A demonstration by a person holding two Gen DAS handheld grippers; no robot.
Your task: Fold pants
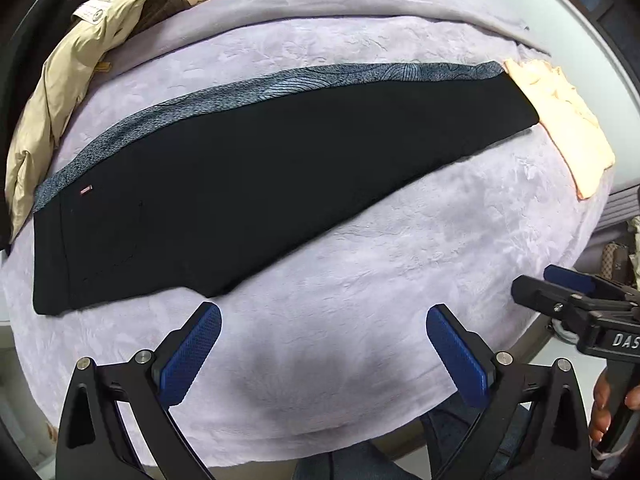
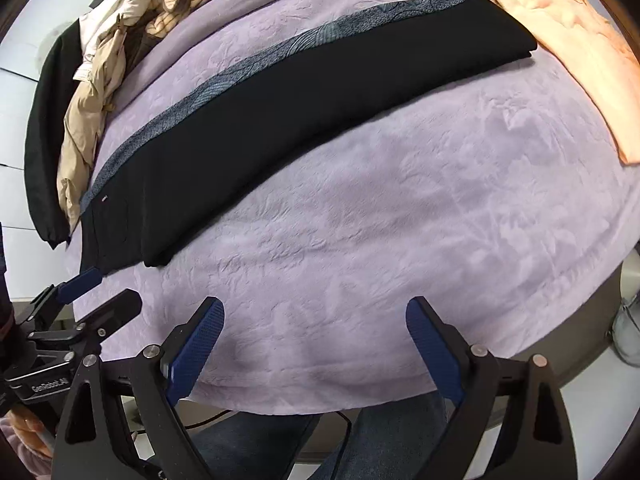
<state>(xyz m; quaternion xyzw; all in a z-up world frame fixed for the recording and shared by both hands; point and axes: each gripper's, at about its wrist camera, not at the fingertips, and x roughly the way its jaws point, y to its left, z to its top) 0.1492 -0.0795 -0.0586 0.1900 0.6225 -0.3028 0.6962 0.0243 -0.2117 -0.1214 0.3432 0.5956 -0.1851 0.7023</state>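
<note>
Black pants [image 1: 248, 184], folded lengthwise, lie flat on the lavender blanket [image 1: 360, 264] ahead of both grippers. Left gripper [image 1: 322, 356]: released, empty. Right gripper [image 2: 314, 354]: released, empty. Beyond the pants: patterned grey cloth [image 1: 248, 90]; peach garment [image 2: 580, 64] far right; beige jacket [image 1: 60, 92] far left.

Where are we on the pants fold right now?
Done: black pants lie flat on the lavender blanket, seemingly folded leg over leg. In hand: nothing; left gripper and right gripper are open, short of the fabric. Left: the crosswise folds.
</note>
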